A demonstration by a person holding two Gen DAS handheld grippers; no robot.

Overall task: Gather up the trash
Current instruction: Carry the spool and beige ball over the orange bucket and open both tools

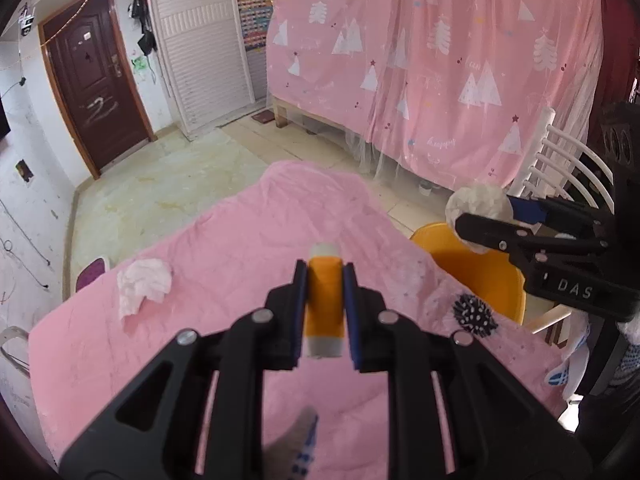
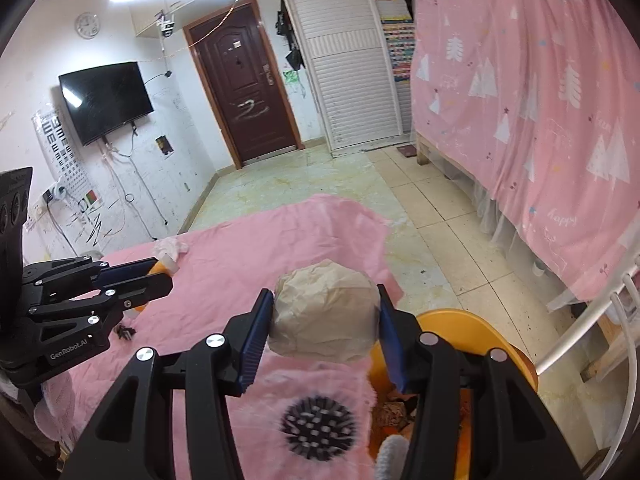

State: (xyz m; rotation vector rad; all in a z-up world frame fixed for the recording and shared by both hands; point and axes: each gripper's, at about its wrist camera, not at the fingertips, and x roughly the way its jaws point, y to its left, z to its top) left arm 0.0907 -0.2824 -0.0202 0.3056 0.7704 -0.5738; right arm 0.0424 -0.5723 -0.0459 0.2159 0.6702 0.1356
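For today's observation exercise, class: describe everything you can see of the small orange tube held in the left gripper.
The orange tube is a short cylinder, seemingly plastic, with a glossy orange middle and a pale whitish-grey cap or band at each end. It lies lengthwise between the blue pads of the left gripper, which is shut on its sides. It is held clear above the pink blanket; only the pads touch it. In the right wrist view only an orange and pale sliver shows past the fingers.

left claw (image 1: 324, 304): black frame | blue pads | silver screws | right claw (image 2: 326, 328): same, "DAS" lettering
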